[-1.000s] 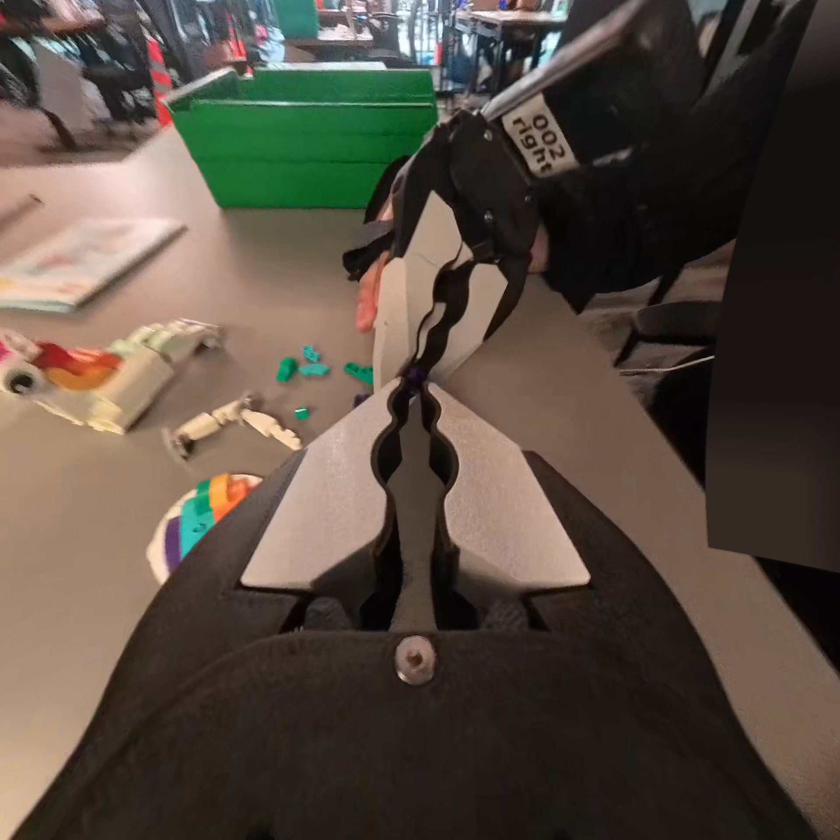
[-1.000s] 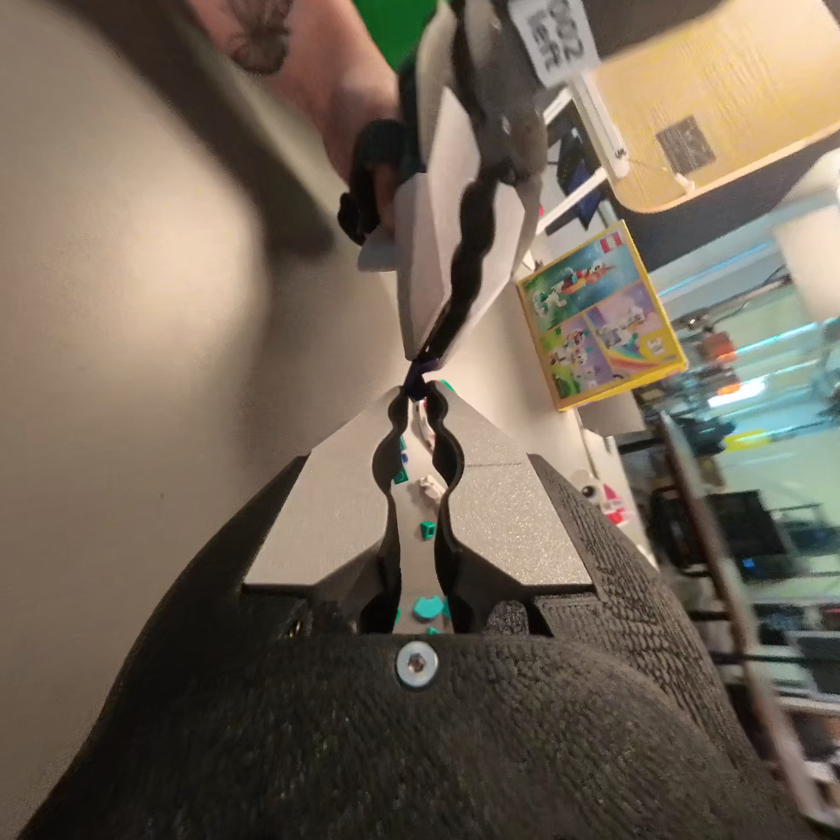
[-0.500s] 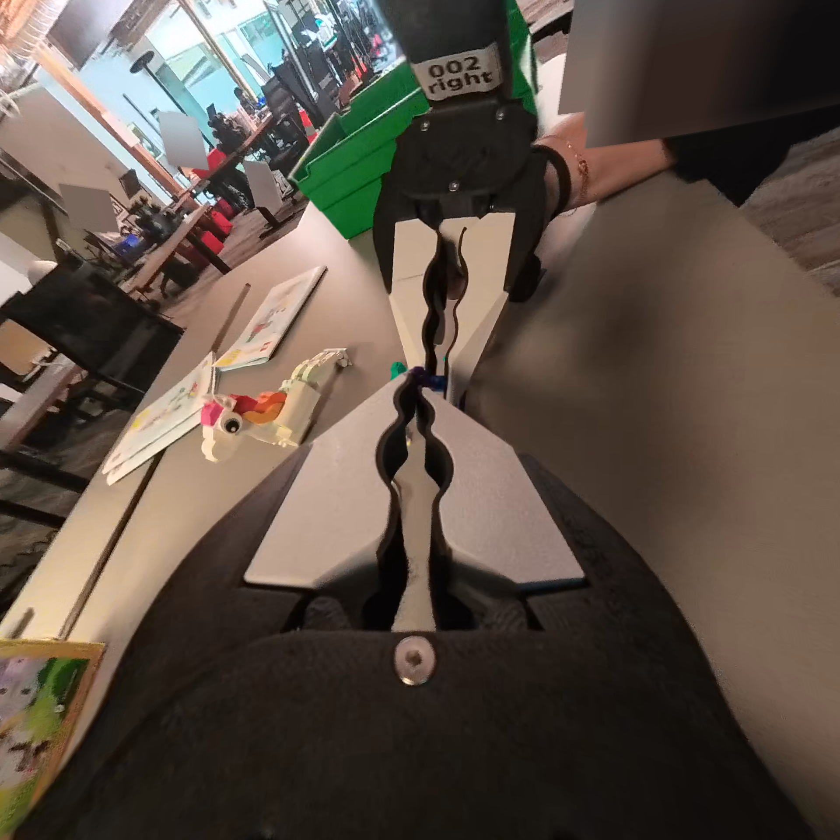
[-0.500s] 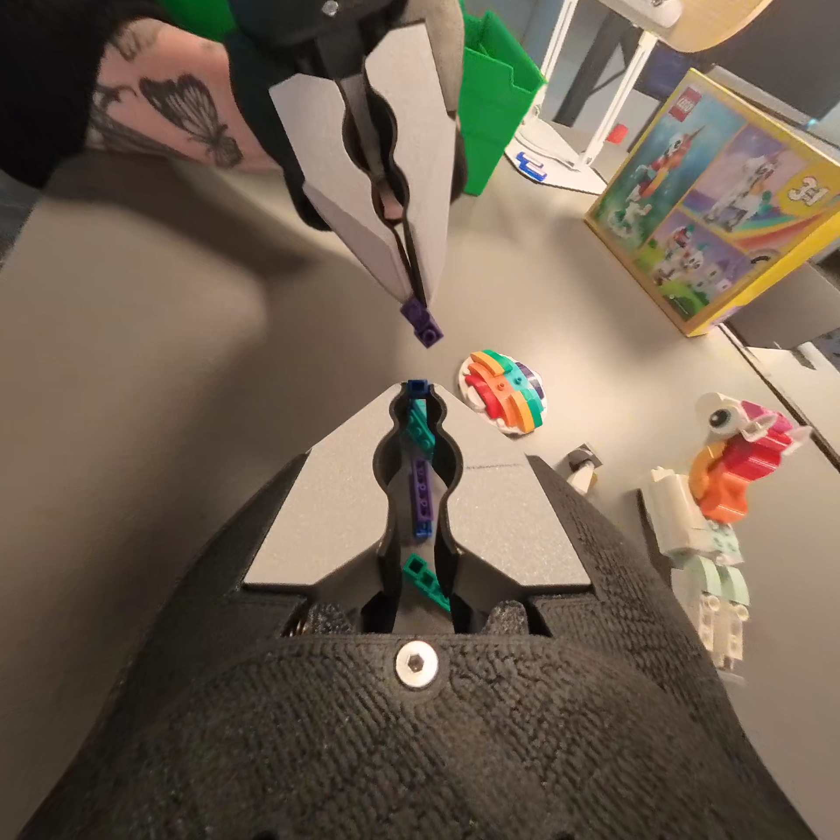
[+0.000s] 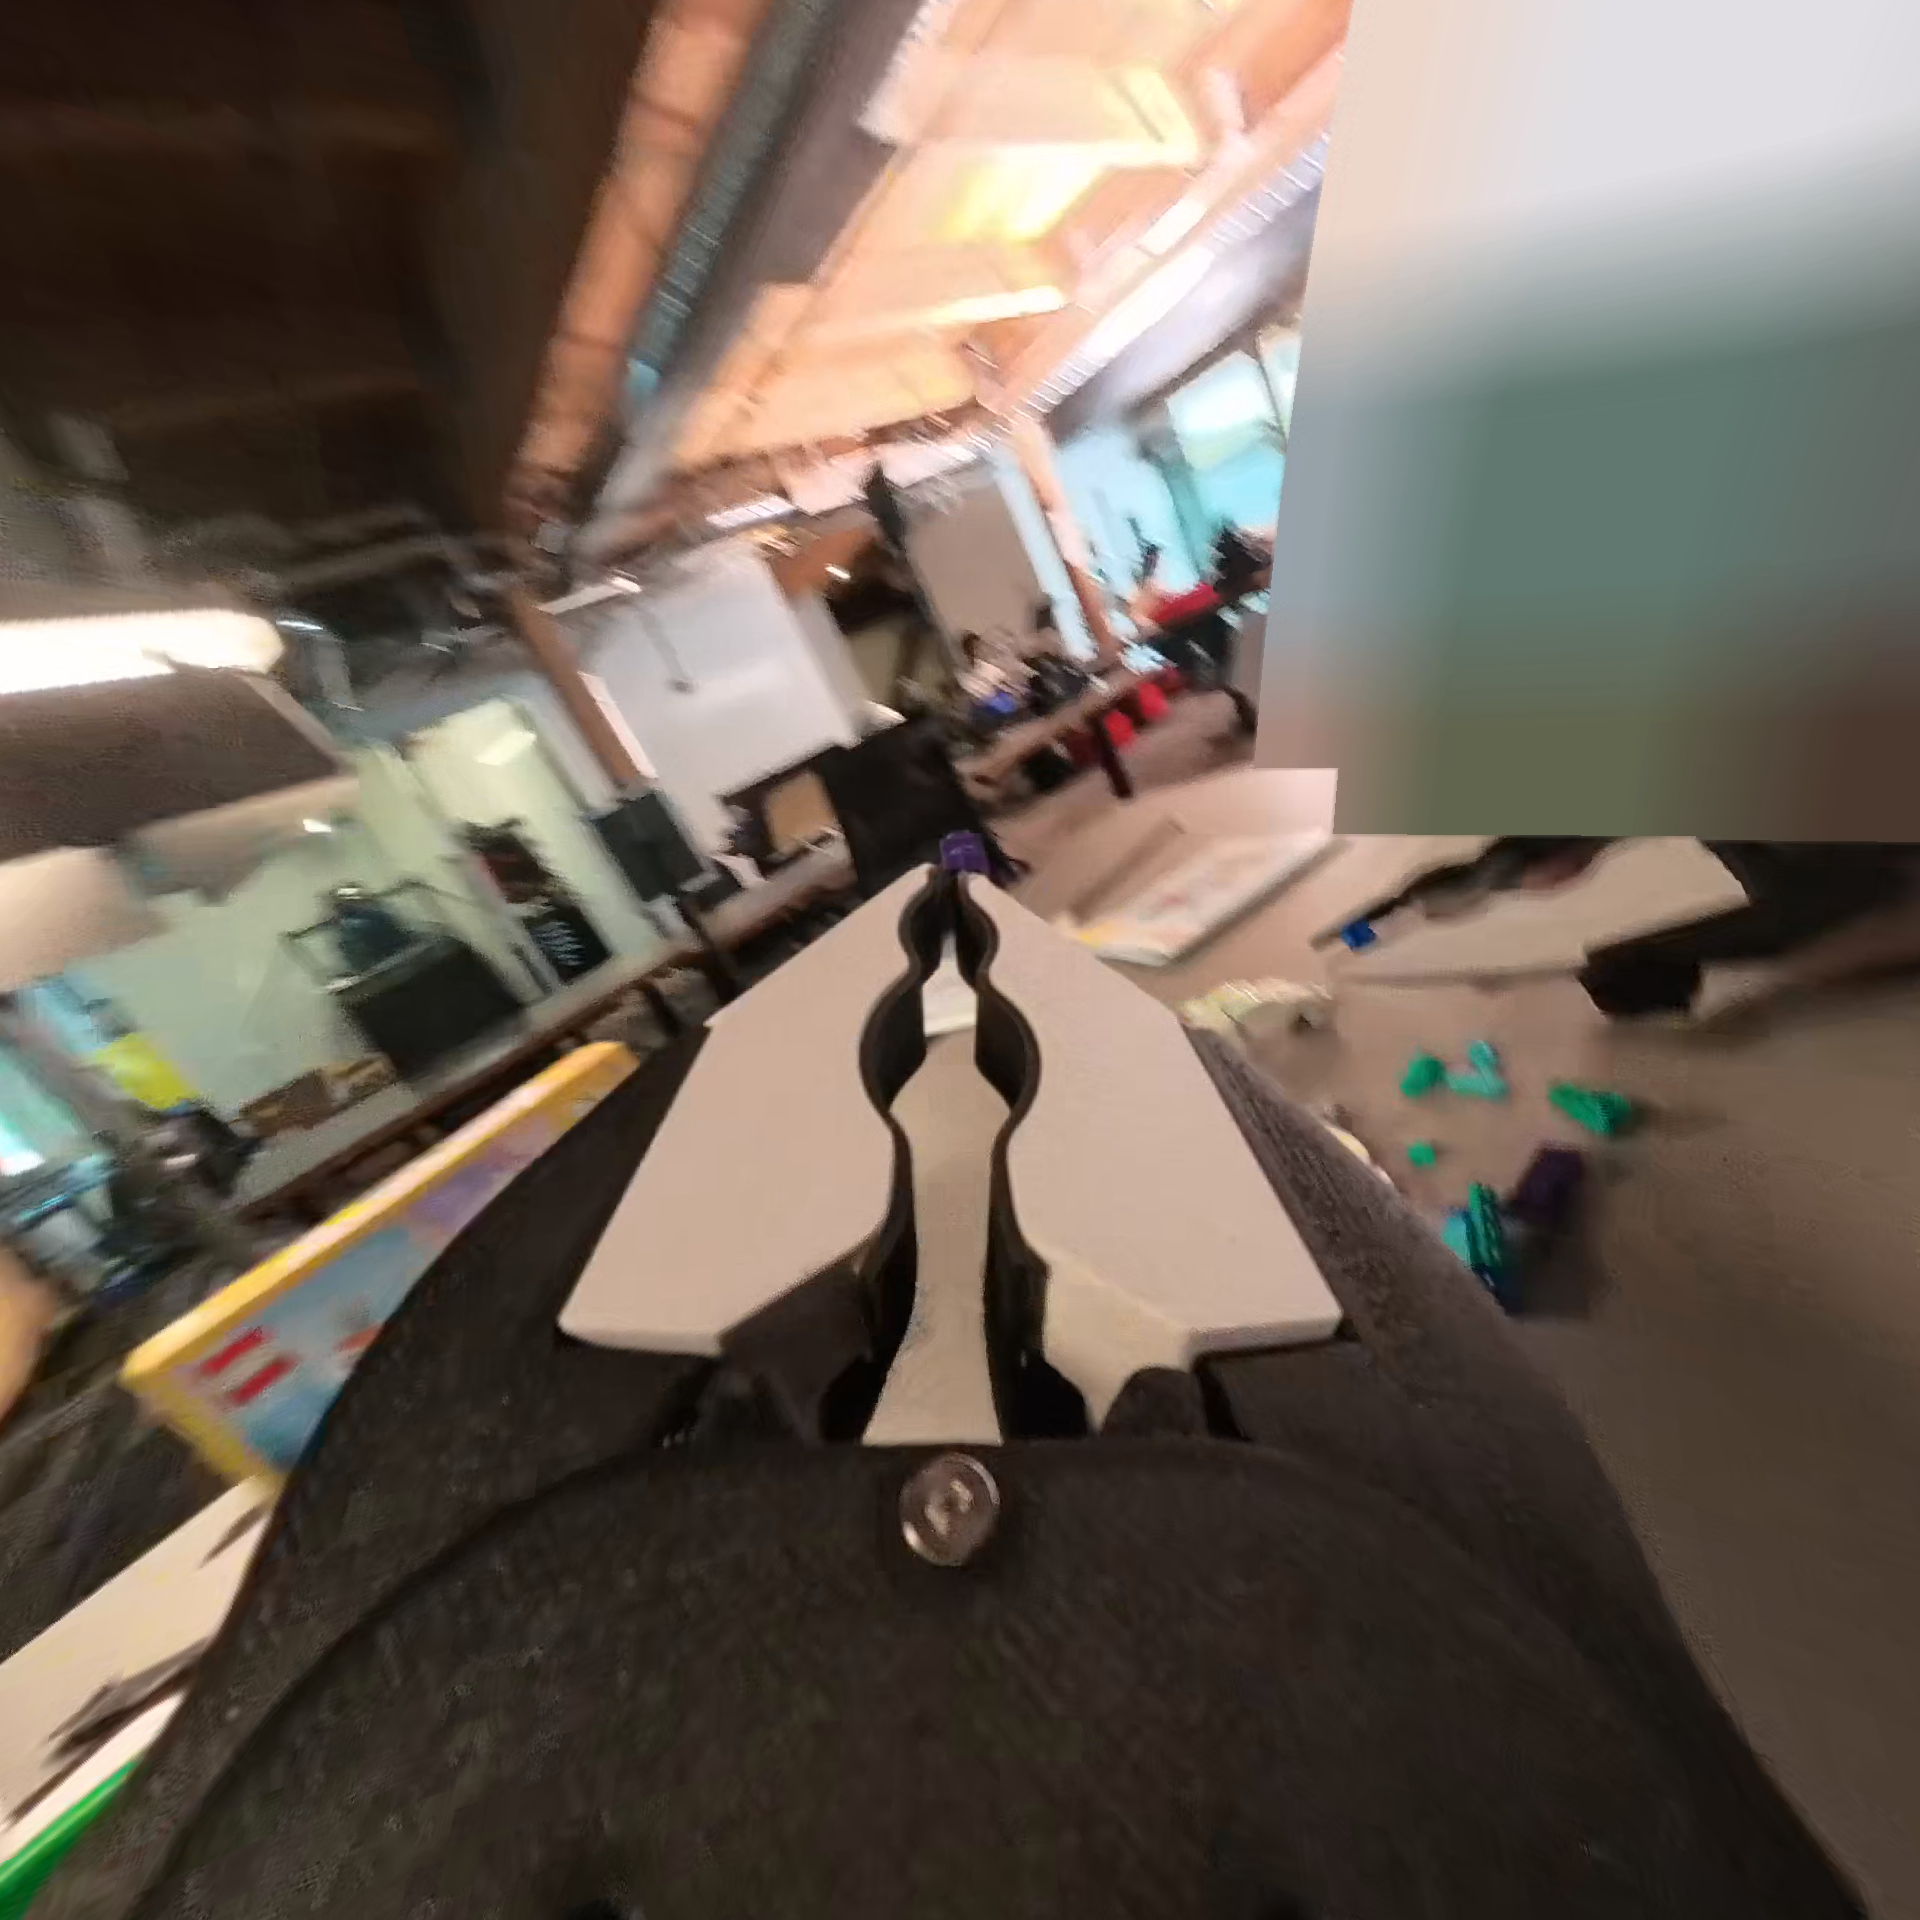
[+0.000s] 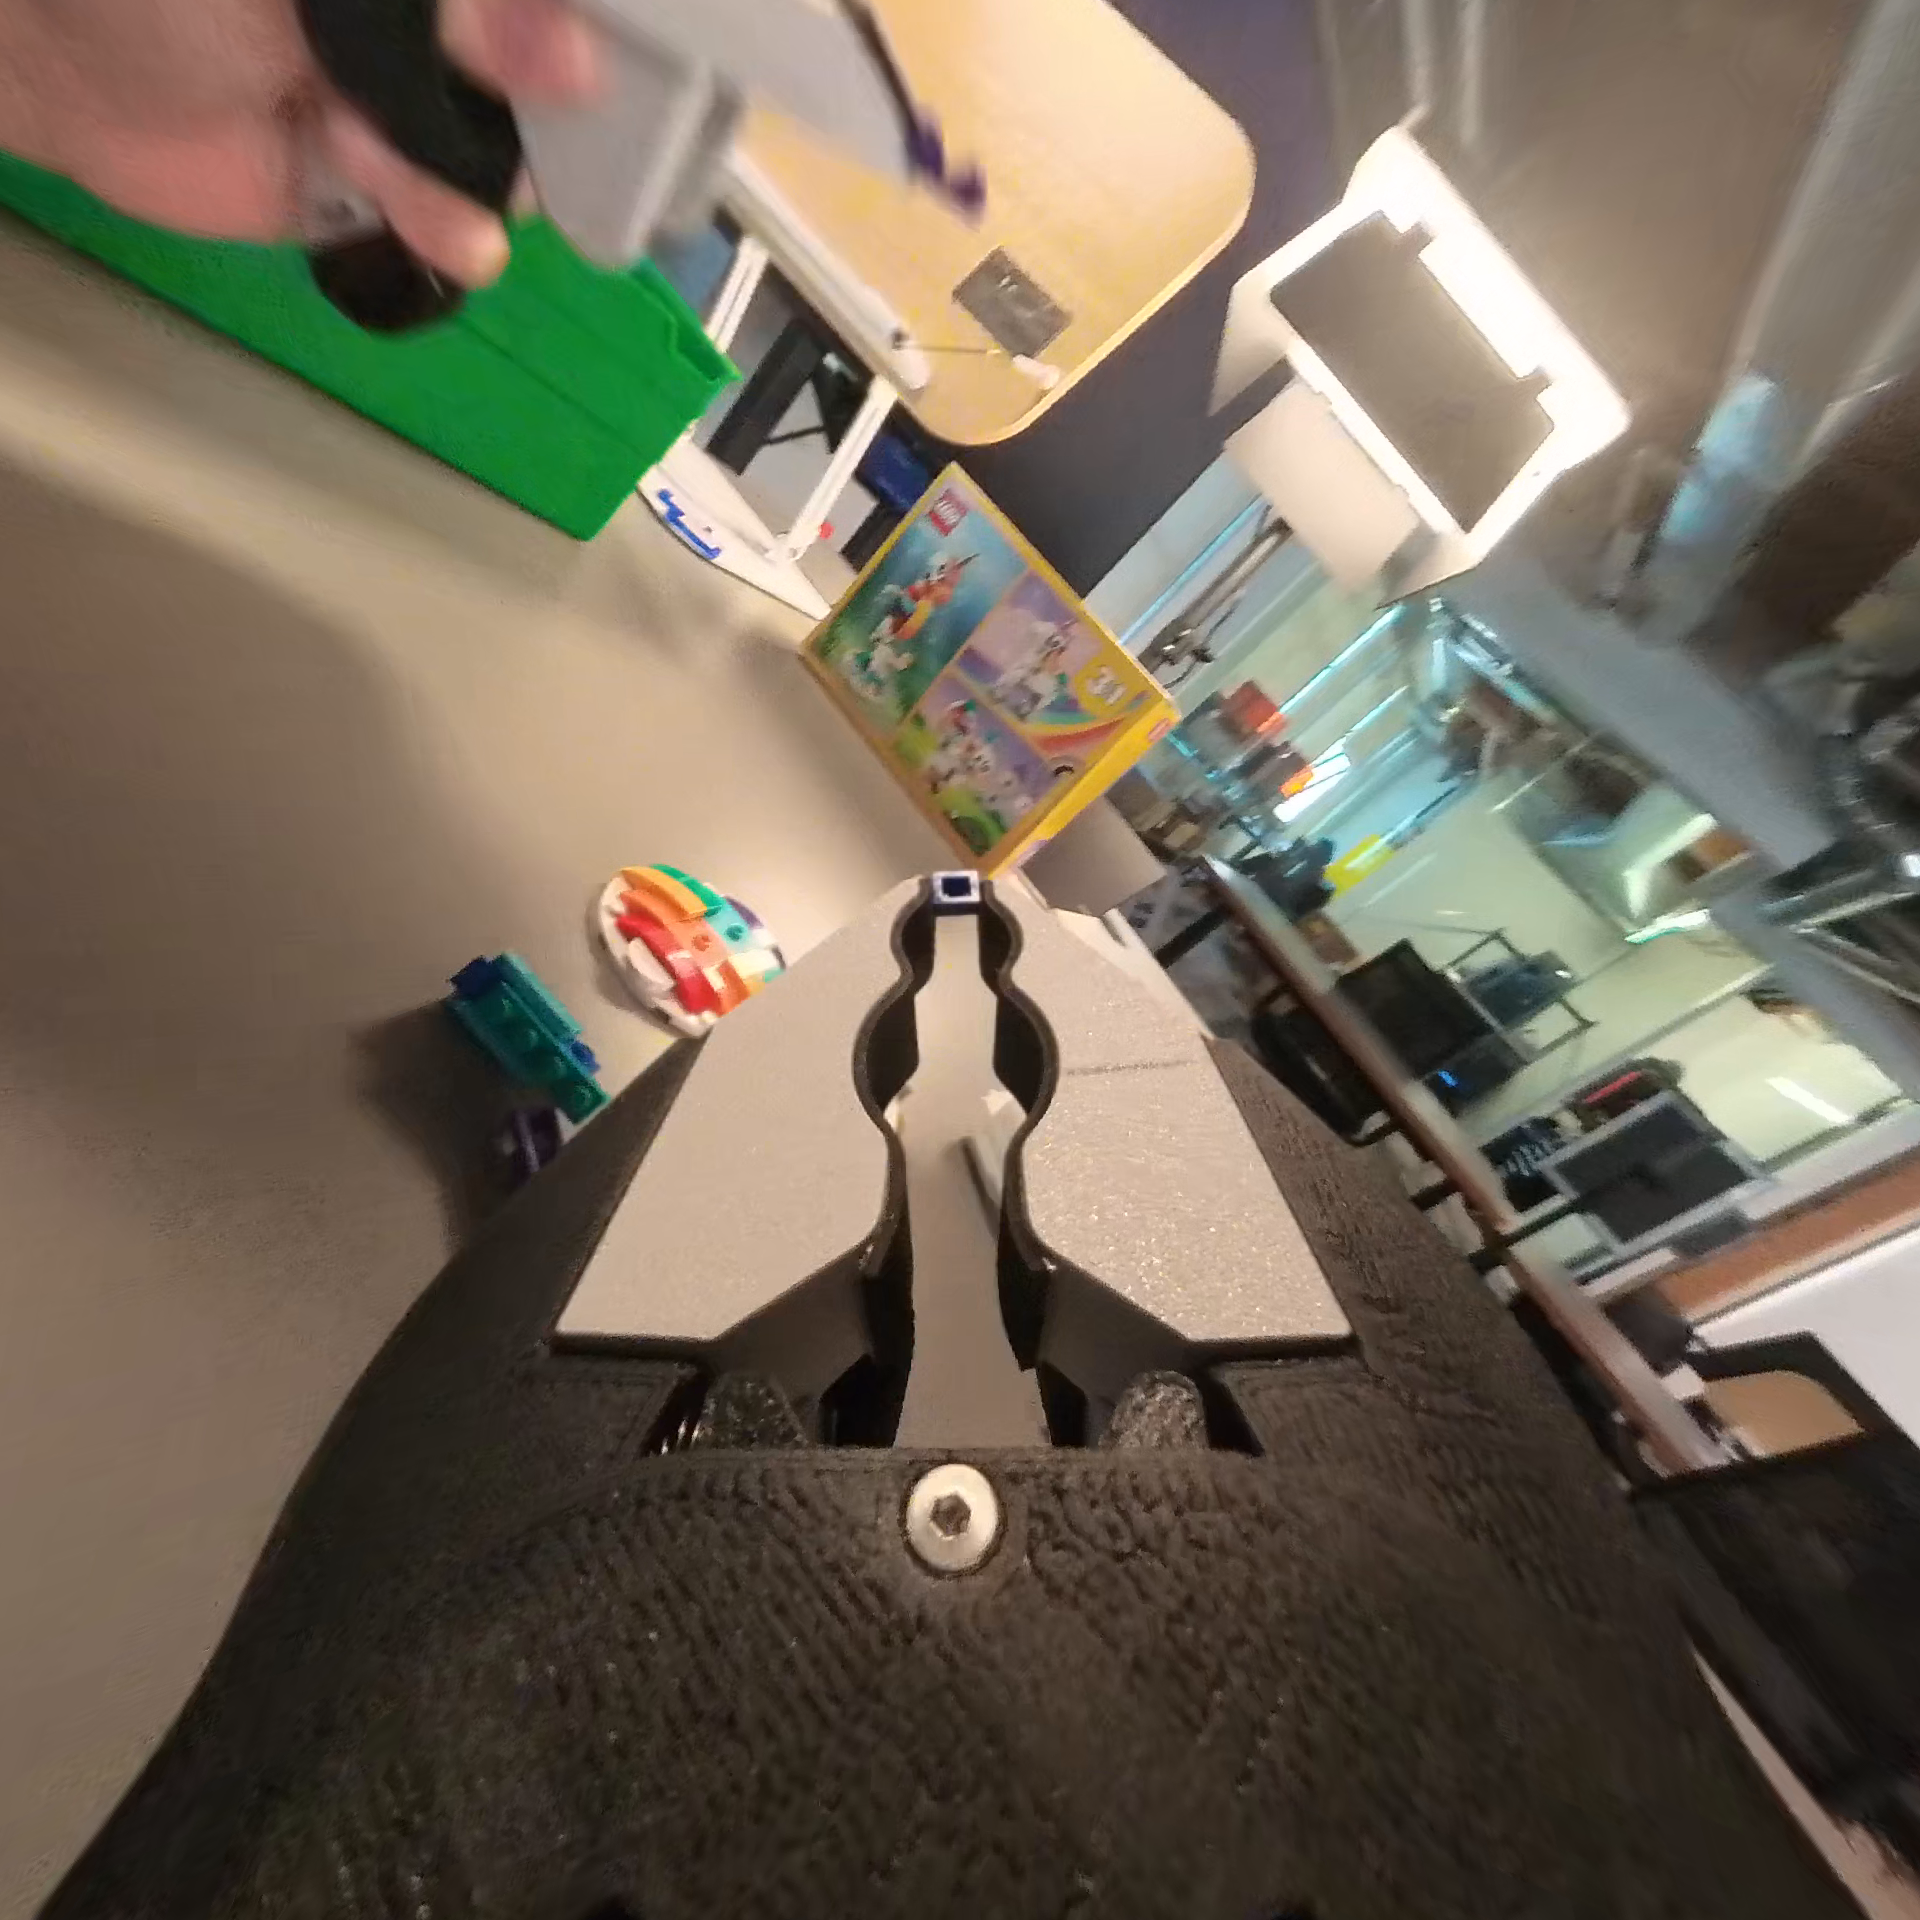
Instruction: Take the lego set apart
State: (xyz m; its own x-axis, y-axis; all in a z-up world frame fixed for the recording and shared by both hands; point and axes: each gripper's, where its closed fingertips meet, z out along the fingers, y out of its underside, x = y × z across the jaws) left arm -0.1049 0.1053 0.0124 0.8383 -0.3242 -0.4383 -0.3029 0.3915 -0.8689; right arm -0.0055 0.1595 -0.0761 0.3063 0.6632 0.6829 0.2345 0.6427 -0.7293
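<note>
My left gripper (image 5: 957,871) is shut on a small purple brick (image 5: 962,852) at its tips, raised above the table. My right gripper (image 6: 955,886) is shut on a small dark blue brick (image 6: 955,886) at its tips. In the right wrist view the left gripper (image 6: 914,145) shows blurred at the top with its purple brick (image 6: 951,166). A teal and blue brick stack (image 6: 525,1029) and a purple piece (image 6: 532,1135) lie on the table to the left. A round rainbow plate (image 6: 686,940) lies beyond them. Loose teal pieces (image 5: 1475,1081) lie on the table at the right.
A green bin (image 6: 436,364) stands at the back of the grey table (image 6: 208,727). The yellow set box (image 6: 992,686) stands at the table's far edge and also shows in the left wrist view (image 5: 343,1268). Booklets (image 5: 1195,894) lie farther off.
The two grippers have pulled apart, each keeping its small brick. The teal and blue stack that hung from the right gripper now lies on the table. Both views have swung upward.
</note>
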